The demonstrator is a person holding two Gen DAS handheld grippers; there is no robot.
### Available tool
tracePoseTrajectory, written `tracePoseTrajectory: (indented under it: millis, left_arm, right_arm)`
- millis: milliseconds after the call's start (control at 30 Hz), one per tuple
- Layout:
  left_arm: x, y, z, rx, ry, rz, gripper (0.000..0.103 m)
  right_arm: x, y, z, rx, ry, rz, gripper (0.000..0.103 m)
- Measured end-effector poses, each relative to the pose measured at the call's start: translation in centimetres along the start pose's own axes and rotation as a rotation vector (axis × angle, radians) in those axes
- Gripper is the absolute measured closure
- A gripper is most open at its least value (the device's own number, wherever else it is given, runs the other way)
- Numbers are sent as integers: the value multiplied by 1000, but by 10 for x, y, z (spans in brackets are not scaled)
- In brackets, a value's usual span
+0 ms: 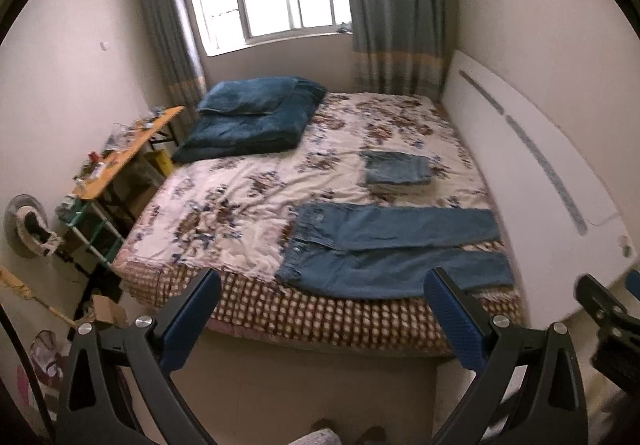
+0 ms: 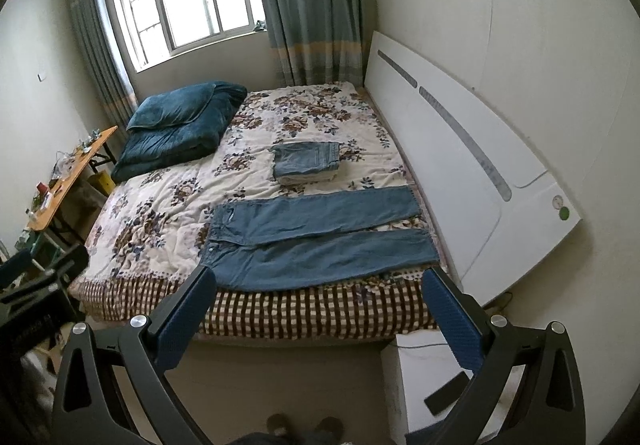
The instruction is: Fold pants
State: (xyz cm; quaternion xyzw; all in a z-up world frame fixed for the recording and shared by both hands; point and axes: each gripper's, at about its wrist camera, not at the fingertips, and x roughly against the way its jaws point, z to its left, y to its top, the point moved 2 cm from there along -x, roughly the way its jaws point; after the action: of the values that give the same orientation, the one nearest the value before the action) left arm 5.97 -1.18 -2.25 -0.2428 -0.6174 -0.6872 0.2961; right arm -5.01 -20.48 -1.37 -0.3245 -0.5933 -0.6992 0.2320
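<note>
A pair of blue denim pants (image 2: 316, 241) lies spread flat along the near edge of a bed covered with a cream floral quilt (image 2: 168, 213). The waistband points left and the two legs run right toward a white headboard panel (image 2: 460, 165), slightly parted. Just beyond the pants, a small stack of already folded denim garments (image 2: 306, 161) rests on the quilt. A folded dark teal blanket (image 2: 180, 125) sits well apart at the far left, near the window.

The left gripper (image 1: 322, 287) and the right gripper (image 2: 320, 285) both hover in front of the bed edge, above the floor. Each has its blue-padded jaws spread wide and holds nothing. Neither touches the pants.

The task appears to be at its start, since the pants are laid out but no fold is made. The next move likely calls for lowering both grippers to one leg's edge, pinching the fabric at waist and hem, and laying it over the other leg.
</note>
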Motion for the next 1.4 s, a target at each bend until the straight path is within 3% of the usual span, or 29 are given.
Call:
tracePoseTrajectory:
  millis: [67,200,433,867,1067,1233,1400]
  left_arm:
    - [-13,-1,-3,-7,17,0,0]
    - [-72,1,-14,-19,35,78,0]
    - [-187,25,-34,-63,23,173,0]
    - [-460,106,-68,-185,-94,381,0]
    - [-591,122,-100,-361,-110,449,1]
    - [-705,112,-142,-579,-223,584,5]
    - [-803,80,-195,-836,-309,691,5]
  right_arm:
    - [-21,2,-3,-9,-11,11,0]
    - [-67,11,-10,-36,-9,53,0]
    - [-191,39,-22,-41,-50,140,0]
    - [-493,141,8,24,-92,342,0]
    - [-640,160,34,202,-21,474,0]
    - [-787,156,44,416,88,717,0]
    - [-910,140,45,681,71,866,0]
